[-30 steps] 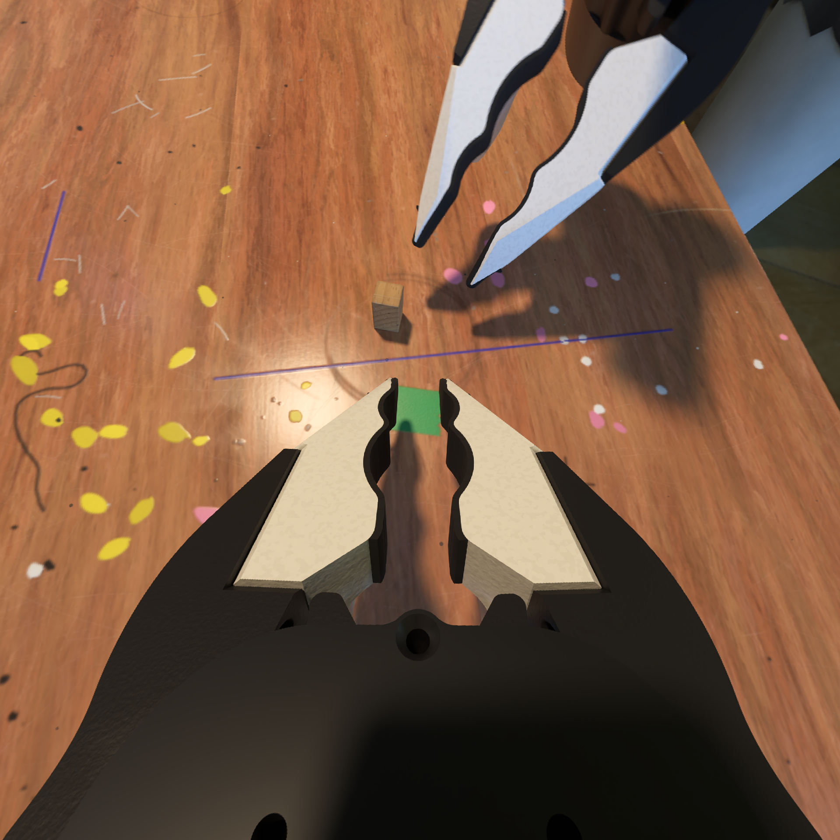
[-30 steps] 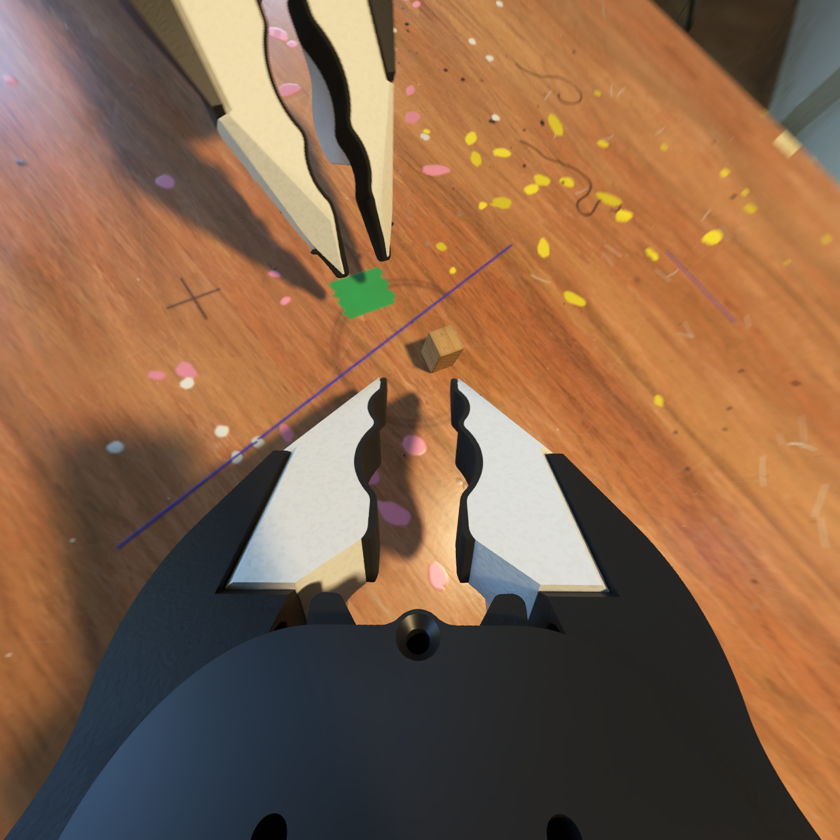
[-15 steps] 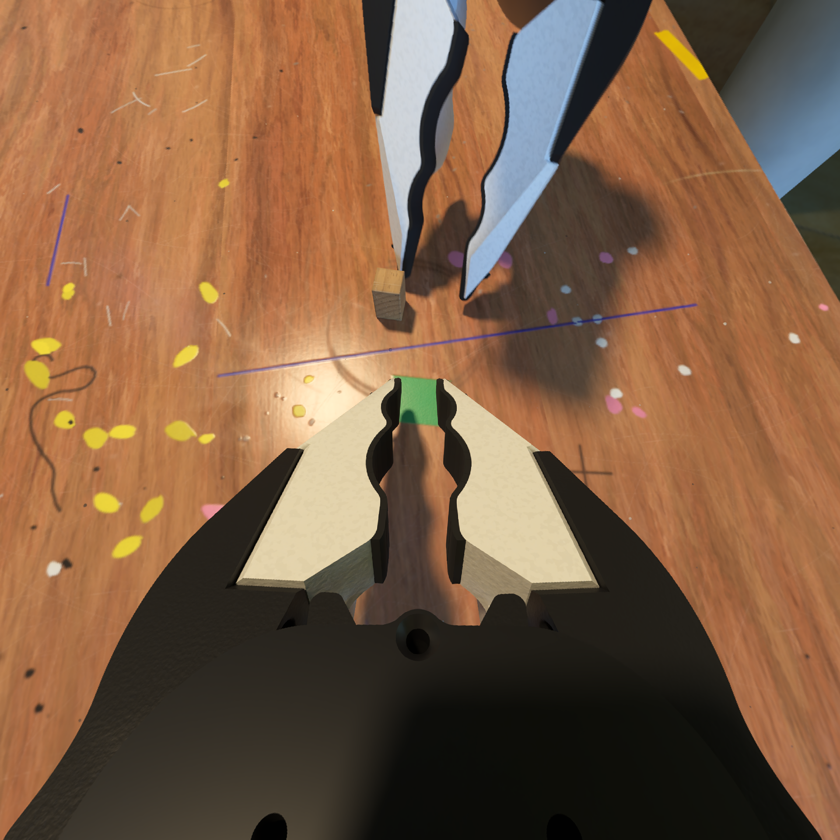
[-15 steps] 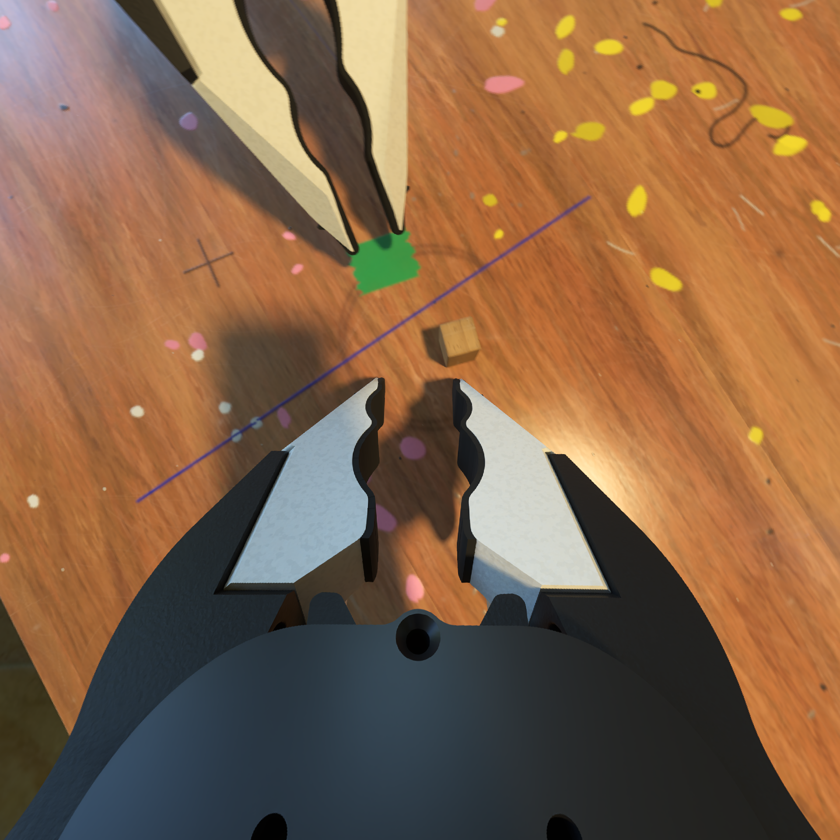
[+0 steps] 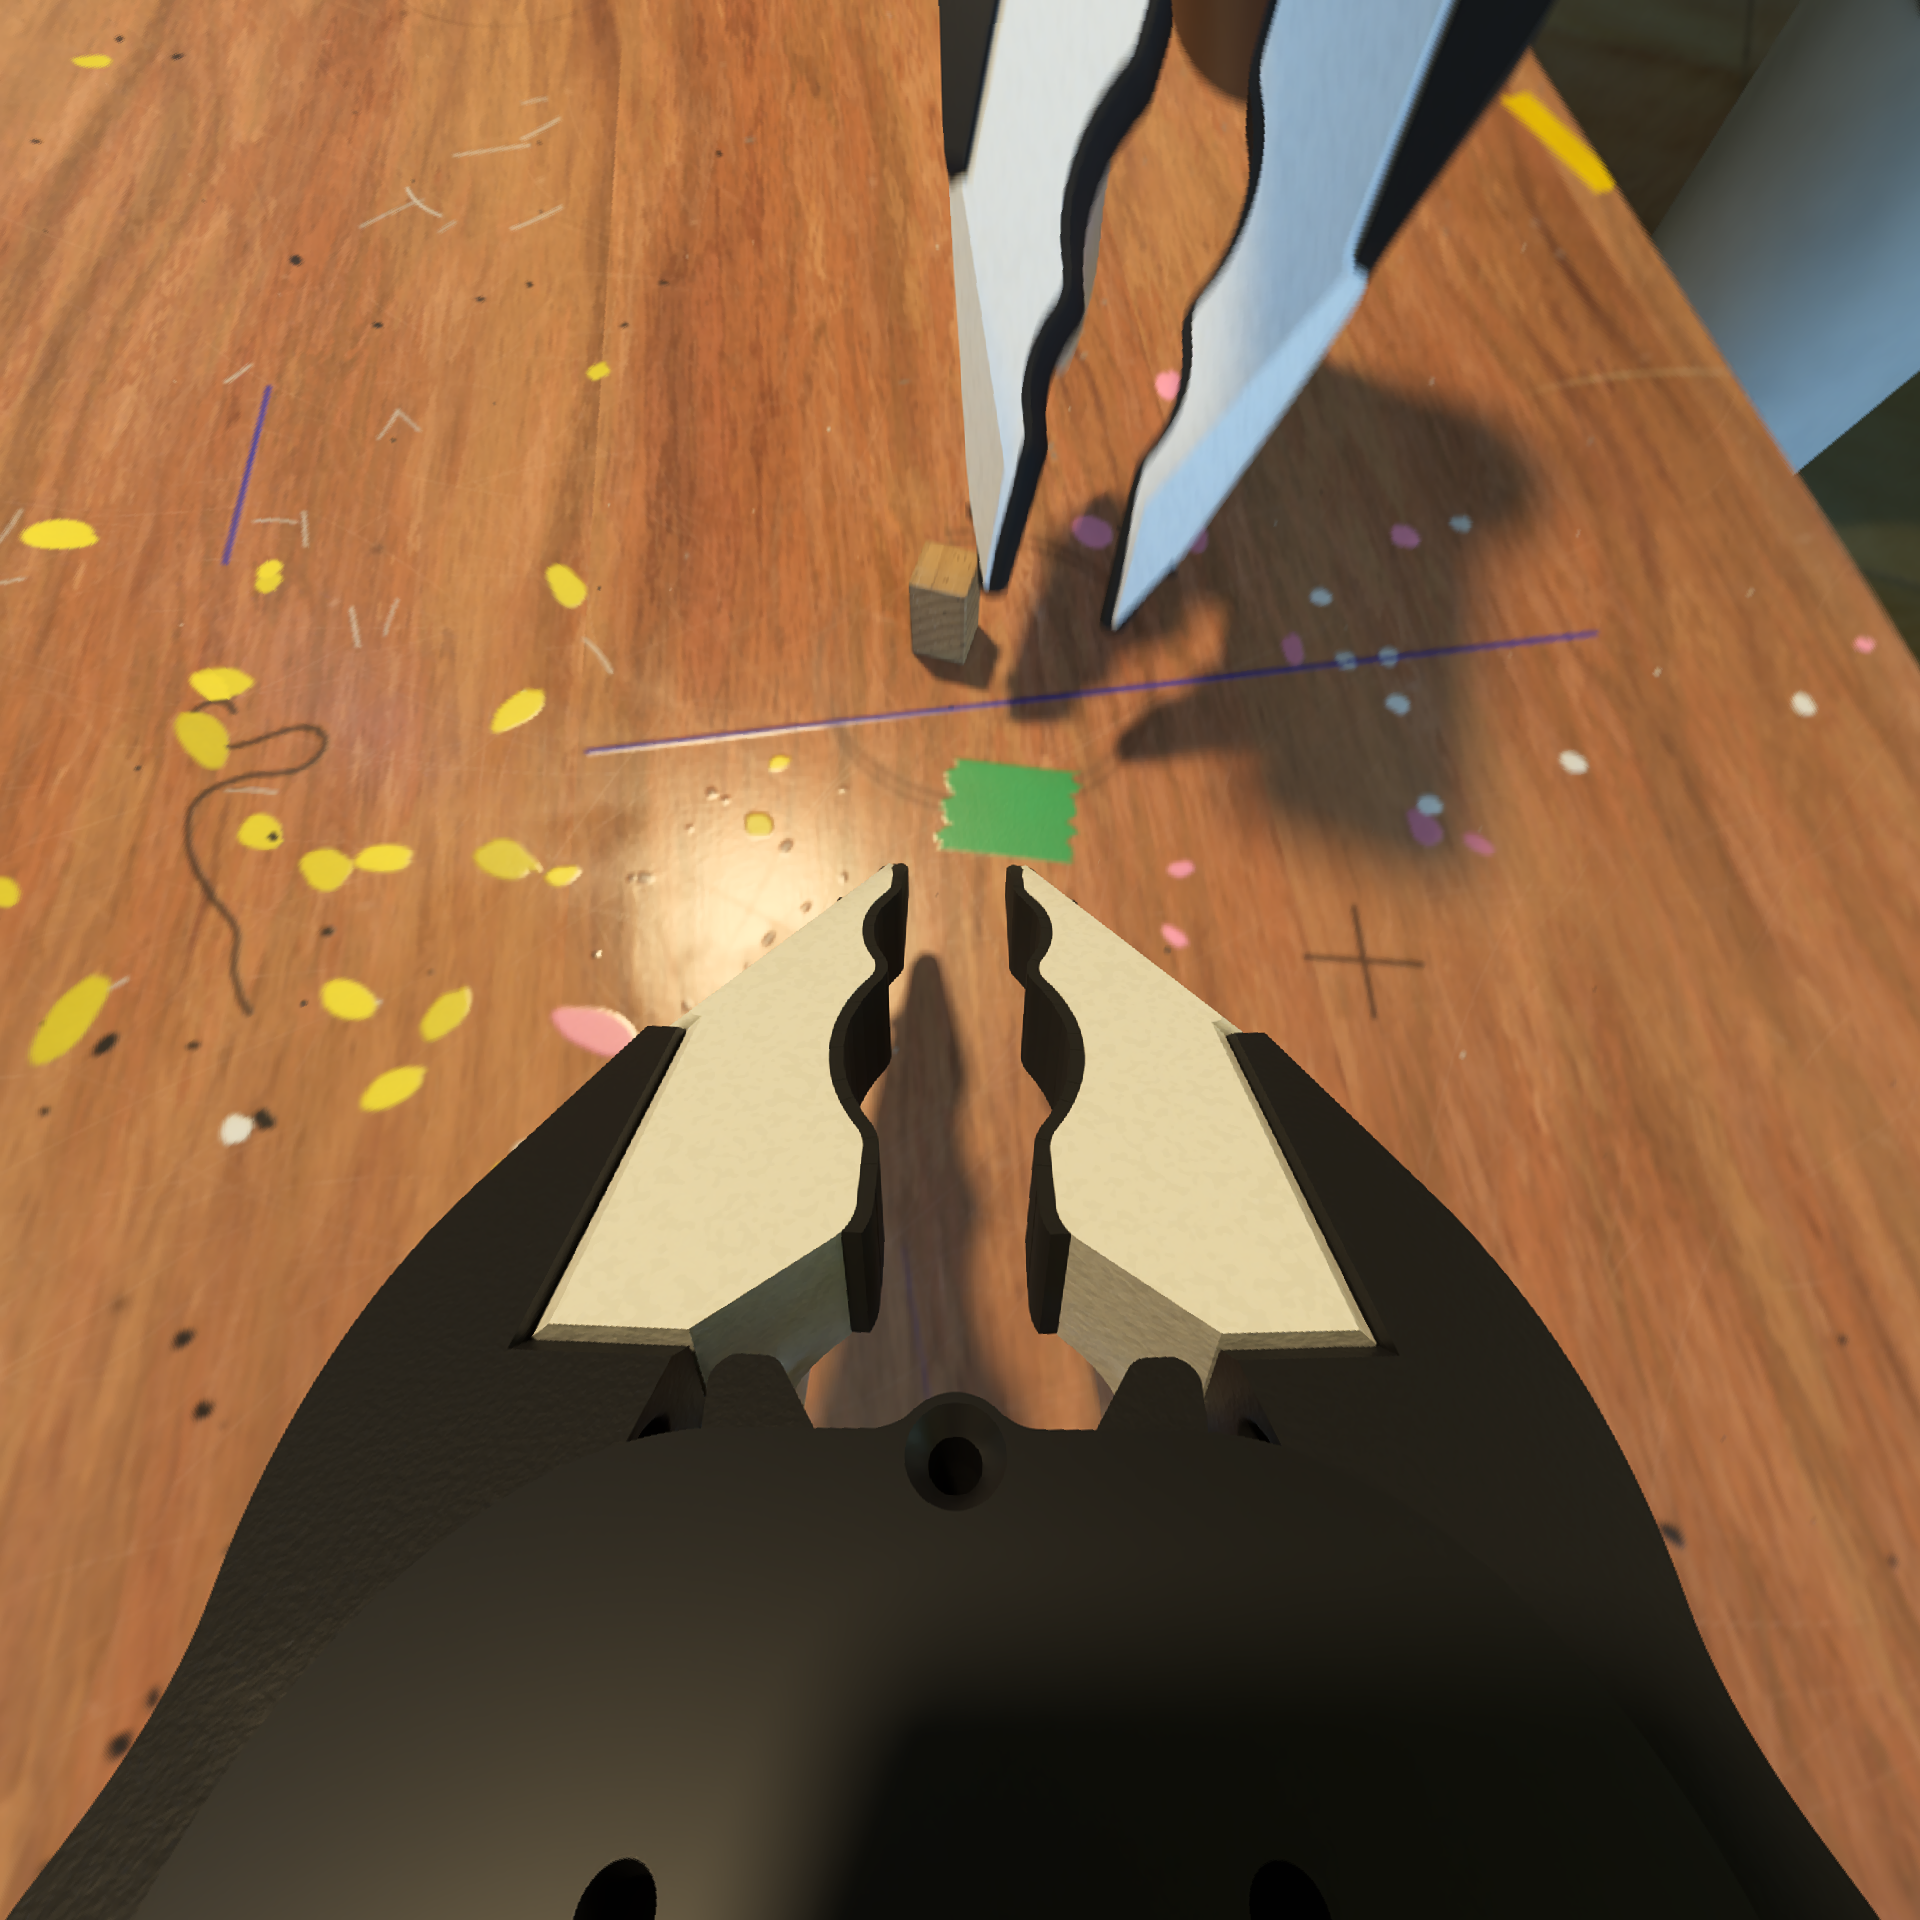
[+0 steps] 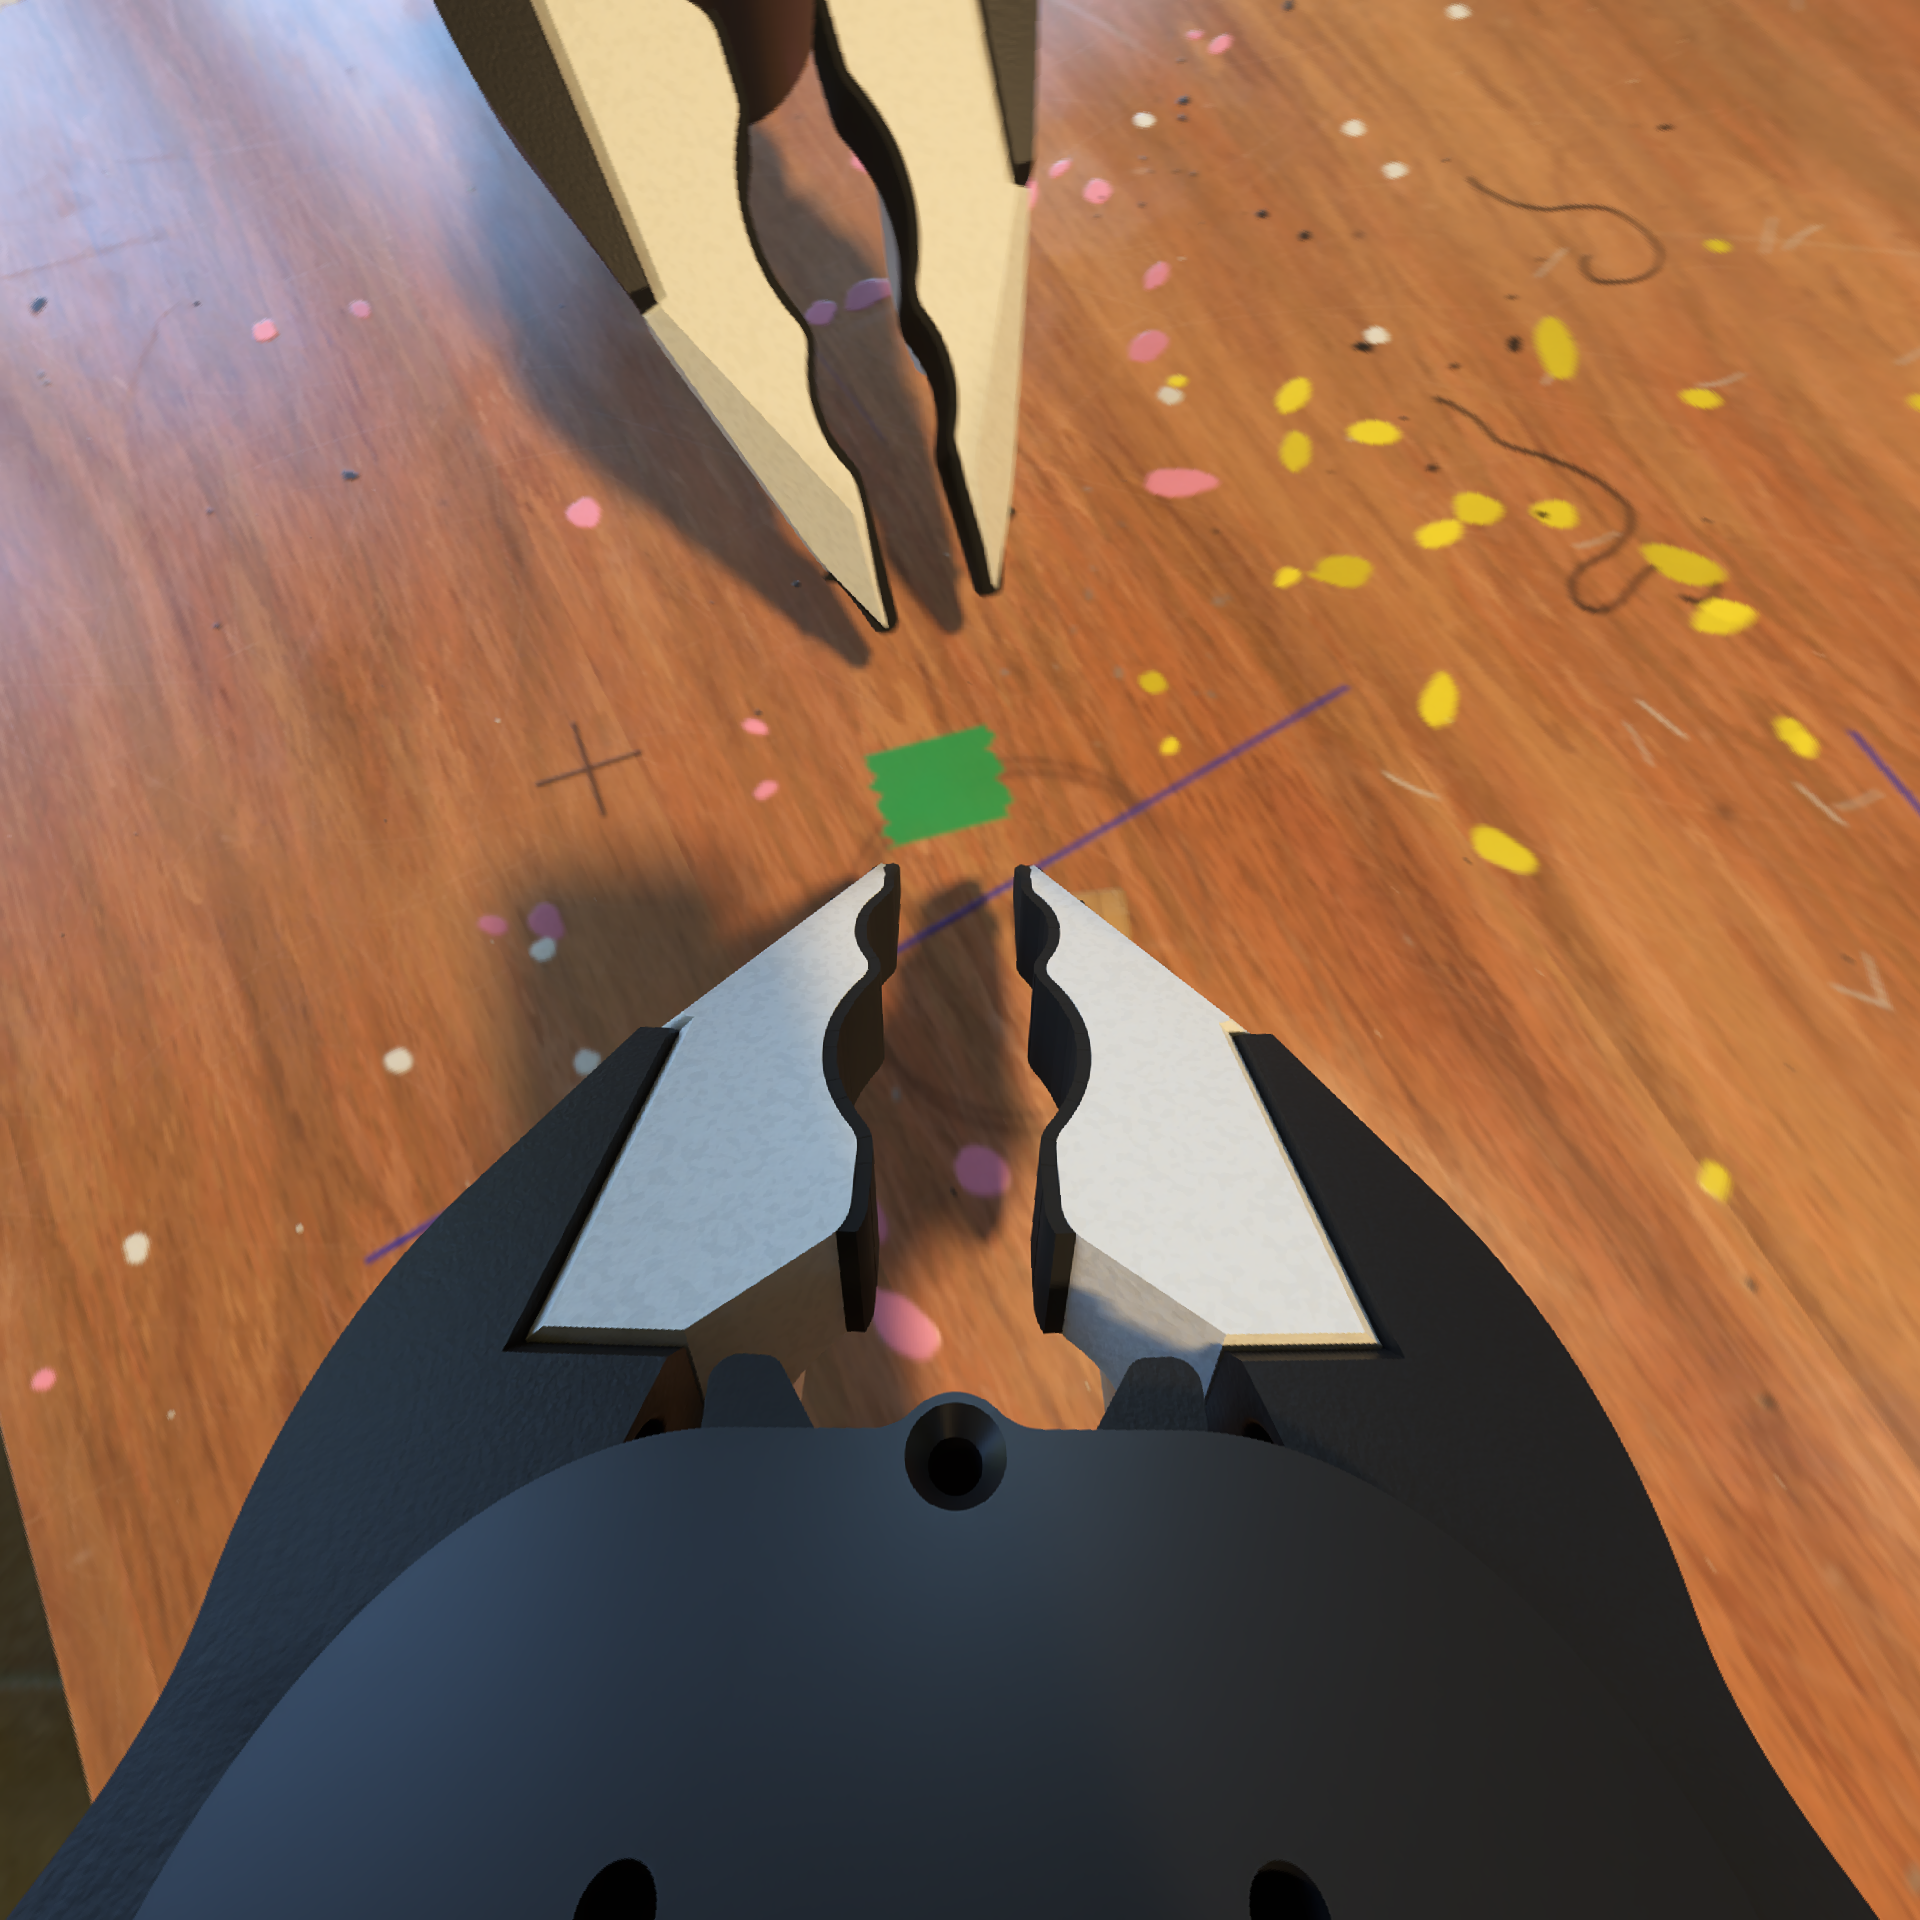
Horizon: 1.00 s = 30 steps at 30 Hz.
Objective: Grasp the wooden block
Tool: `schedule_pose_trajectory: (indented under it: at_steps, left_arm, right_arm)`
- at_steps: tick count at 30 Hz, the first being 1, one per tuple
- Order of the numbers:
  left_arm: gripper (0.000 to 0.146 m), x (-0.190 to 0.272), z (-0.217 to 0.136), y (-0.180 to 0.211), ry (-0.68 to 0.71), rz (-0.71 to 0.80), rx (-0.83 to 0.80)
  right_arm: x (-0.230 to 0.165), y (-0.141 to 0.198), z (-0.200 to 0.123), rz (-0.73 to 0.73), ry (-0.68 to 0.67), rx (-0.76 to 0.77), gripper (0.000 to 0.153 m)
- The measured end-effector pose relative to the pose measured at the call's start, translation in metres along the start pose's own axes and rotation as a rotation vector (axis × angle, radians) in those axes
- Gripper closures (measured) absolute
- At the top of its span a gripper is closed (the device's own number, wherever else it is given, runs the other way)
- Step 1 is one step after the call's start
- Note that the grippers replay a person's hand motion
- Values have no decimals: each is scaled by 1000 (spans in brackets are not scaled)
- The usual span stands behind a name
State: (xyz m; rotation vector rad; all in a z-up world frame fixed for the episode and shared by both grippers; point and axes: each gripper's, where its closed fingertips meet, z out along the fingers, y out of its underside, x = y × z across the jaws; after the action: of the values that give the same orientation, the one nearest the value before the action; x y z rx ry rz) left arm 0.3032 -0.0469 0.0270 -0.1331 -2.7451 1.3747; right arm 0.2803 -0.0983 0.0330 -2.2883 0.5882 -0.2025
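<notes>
The small wooden block [image 5: 943,603] stands on the wooden table beyond a green patch [image 5: 1008,810]. My left gripper [image 5: 956,873], with beige fingers, is open and empty, short of the green patch and well short of the block. My right gripper [image 5: 1055,606], with white fingers, comes down from the far side, open and empty. The block sits just outside its nearer fingertip, not between the fingers; I cannot tell if they touch. In the right wrist view my right gripper [image 6: 956,871] hides the block except a sliver [image 6: 1107,902] beside its right finger. The left gripper [image 6: 935,606] faces it there.
The table top carries yellow, pink and white paint specks, a thin purple line [image 5: 1091,691], a pencil cross [image 5: 1363,961] and a dark squiggle [image 5: 223,831]. The table's edge [image 5: 1766,447] runs diagonally at the right, with a yellow strip [image 5: 1558,140] near it.
My right gripper has come down and forward to the block, which now lies beside and mostly behind its right finger. My left gripper has drawn back, uncovering the green patch.
</notes>
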Motion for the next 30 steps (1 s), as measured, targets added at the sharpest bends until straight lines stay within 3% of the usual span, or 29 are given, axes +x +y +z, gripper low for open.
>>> schedule_pose_trajectory:
  at_steps: [4,9,25,27,30]
  left_arm:
    - [127,-3,-7,5,-22,66,-2]
    - [127,-1,-8,6,16,52,1]
    - [132,2,-3,11,39,65,-44]
    - [132,2,-3,11,39,61,-44]
    - [132,2,-4,11,37,59,-43]
  right_arm:
    - [9,3,-18,26,29,25,129]
    - [16,9,-15,0,47,-3,118]
    - [30,14,-2,-273,8,-274,127]
    - [32,16,0,-274,-5,-291,118]
    - [27,23,4,-255,0,-296,129]
